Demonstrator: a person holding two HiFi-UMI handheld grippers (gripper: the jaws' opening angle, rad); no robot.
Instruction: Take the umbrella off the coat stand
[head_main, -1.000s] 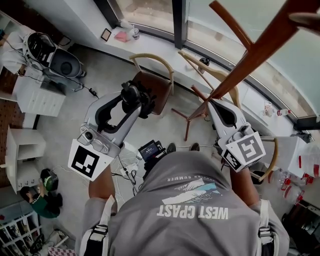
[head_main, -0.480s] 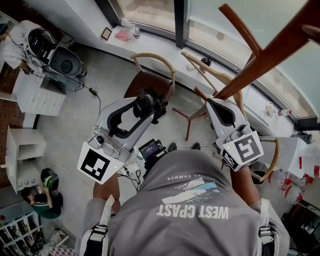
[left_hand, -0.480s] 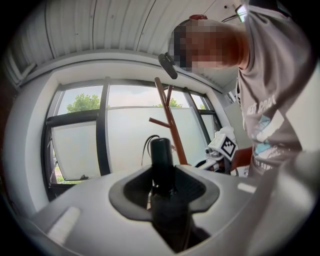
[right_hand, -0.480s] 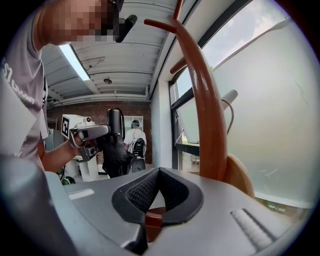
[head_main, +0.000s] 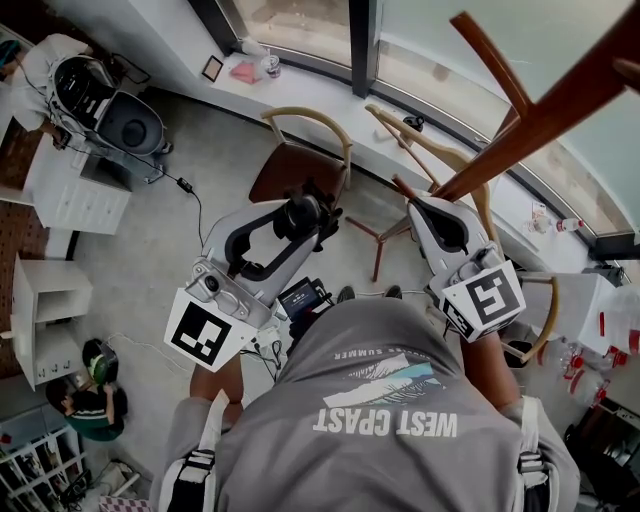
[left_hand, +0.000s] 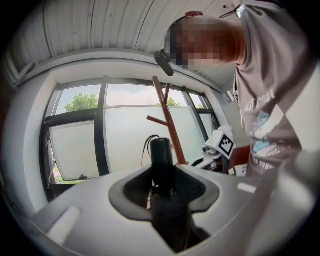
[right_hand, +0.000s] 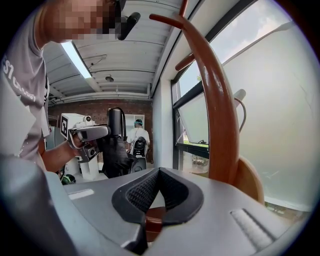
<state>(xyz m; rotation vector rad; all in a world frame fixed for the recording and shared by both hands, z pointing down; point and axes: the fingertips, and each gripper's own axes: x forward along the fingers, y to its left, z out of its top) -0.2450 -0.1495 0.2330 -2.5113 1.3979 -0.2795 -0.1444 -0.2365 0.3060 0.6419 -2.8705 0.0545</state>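
The left gripper (head_main: 303, 216) is clamped half-wide on the black folded umbrella (left_hand: 162, 157), held clear of the brown wooden coat stand (right_hand: 216, 100). The right gripper (head_main: 438, 212) pinches the stand's wood. A careless swing might snag a peg and tip the stand.

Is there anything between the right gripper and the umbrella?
No, just air. In the right gripper view the black umbrella sits in the left gripper's jaws, off to the left, with nothing in front of it.
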